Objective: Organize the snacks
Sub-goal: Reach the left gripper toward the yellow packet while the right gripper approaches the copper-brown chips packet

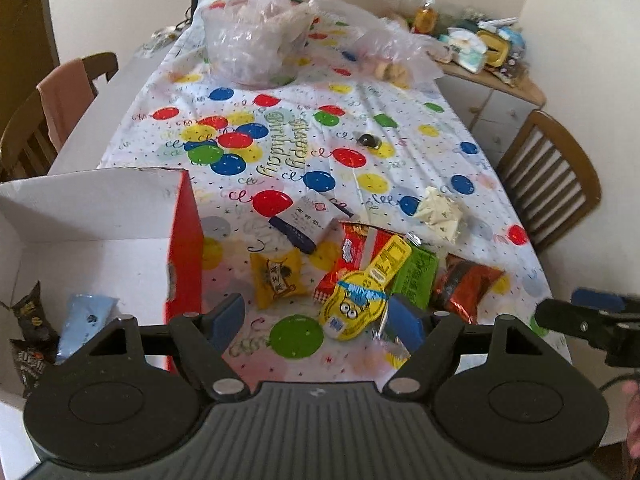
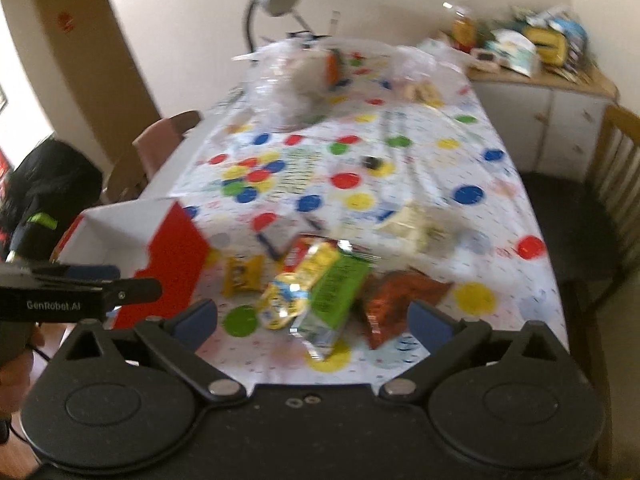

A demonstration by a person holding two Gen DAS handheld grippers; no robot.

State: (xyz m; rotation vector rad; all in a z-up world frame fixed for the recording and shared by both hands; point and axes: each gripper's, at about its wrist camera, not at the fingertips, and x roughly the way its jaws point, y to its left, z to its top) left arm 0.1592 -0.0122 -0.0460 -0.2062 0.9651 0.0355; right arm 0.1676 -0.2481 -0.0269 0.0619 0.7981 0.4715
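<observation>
My left claw (image 1: 320, 318) hung over the near end of the party table, its blue pads spread apart with nothing pinched between them — below the gap lay a yellow cartoon packet (image 1: 362, 300) and bare tablecloth (image 1: 360, 120). My right claw (image 2: 314, 318) stood spread wider still, also empty, above the same heap of snacks.

The snacks sat loose on the balloon-print cloth near the table's front edge: the cartoon packet lay across a red packet (image 1: 360, 246) and beside a green packet (image 1: 416, 276), with an orange-brown foil packet (image 1: 466, 282) to the right, a small yellow packet (image 1: 278, 276) to the left, a white-and-navy packet (image 1: 306, 220) just behind, and a pale crumpled wrapper (image 1: 438, 212) set a little apart. A red-sided cardboard box (image 1: 186, 240) stood open at the left of the heap; inside it lay a light blue packet (image 1: 86, 320) and dark packets (image 1: 32, 332) at its near corner.

Clear plastic bags (image 1: 252, 36) filled the far end of the table, and a wooden chair (image 1: 556, 176) stood at its right side. The right-hand view was blurred.
</observation>
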